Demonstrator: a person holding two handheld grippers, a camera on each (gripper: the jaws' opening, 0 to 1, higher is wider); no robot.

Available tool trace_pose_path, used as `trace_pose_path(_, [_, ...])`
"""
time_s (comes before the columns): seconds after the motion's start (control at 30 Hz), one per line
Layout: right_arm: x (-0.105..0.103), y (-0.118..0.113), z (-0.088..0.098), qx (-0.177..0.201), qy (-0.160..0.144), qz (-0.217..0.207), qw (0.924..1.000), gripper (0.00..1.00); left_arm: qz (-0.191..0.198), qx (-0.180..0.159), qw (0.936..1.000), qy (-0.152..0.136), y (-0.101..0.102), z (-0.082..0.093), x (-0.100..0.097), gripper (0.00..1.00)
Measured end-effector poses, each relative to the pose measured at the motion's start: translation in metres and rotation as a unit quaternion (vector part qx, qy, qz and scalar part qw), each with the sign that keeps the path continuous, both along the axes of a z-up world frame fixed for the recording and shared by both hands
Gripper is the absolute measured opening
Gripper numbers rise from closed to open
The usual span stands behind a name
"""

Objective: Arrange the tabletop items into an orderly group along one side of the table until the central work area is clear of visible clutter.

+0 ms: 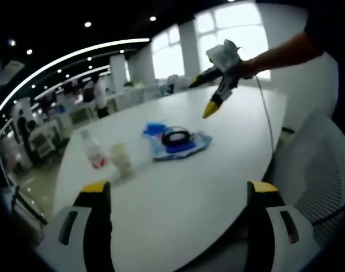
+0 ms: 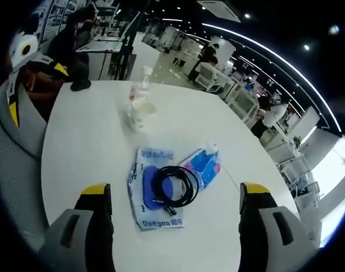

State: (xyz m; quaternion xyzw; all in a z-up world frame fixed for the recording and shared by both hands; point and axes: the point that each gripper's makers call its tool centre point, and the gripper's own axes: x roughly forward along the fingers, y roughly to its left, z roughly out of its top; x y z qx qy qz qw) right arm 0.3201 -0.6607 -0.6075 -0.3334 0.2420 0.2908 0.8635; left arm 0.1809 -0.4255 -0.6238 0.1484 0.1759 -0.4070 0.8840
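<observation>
A coiled black cable [image 2: 175, 187] lies on a blue-and-white packet [image 2: 155, 195]; a second blue packet [image 2: 203, 165] lies just beside. A clear bottle [image 2: 140, 90] and paper cup [image 2: 142, 113] stand upright together, apart from these.

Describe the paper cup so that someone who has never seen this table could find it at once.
On the white table, look past the blue-and-white packets with the coiled black cable toward the far edge. Two things stand there close together: a clear plastic bottle and the paper cup. The cup is the shorter, open-topped, pale one, nearer the packets.
</observation>
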Motion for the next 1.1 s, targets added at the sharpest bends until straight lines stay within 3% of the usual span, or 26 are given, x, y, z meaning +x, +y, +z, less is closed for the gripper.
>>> trace_pose_path(0.43, [0.016, 0.005, -0.02, -0.018, 0.023, 0.003, 0.9996, 0.89, 0.0, 0.0, 1.0, 0.001, 0.0, -0.001, 0.0, 0.97])
trace_pose_path(0.57, [0.018, 0.009, -0.026, 0.004, 0.043, -0.005, 0.9991, 0.87, -0.001, -0.001, 1.0, 0.001, 0.001, 0.0, -0.001, 0.97])
trace_pose_path(0.9, [0.025, 0.014, -0.043, 0.021, 0.073, -0.016, 0.997, 0.81, -0.002, 0.001, 1.0, 0.005, 0.003, -0.001, -0.003, 0.97])
trace_pose_path(1.1, [0.026, 0.02, -0.055, 0.056, 0.095, -0.019, 0.9937, 0.76, -0.005, 0.002, 0.9999, 0.009, 0.002, -0.002, -0.003, 0.97])
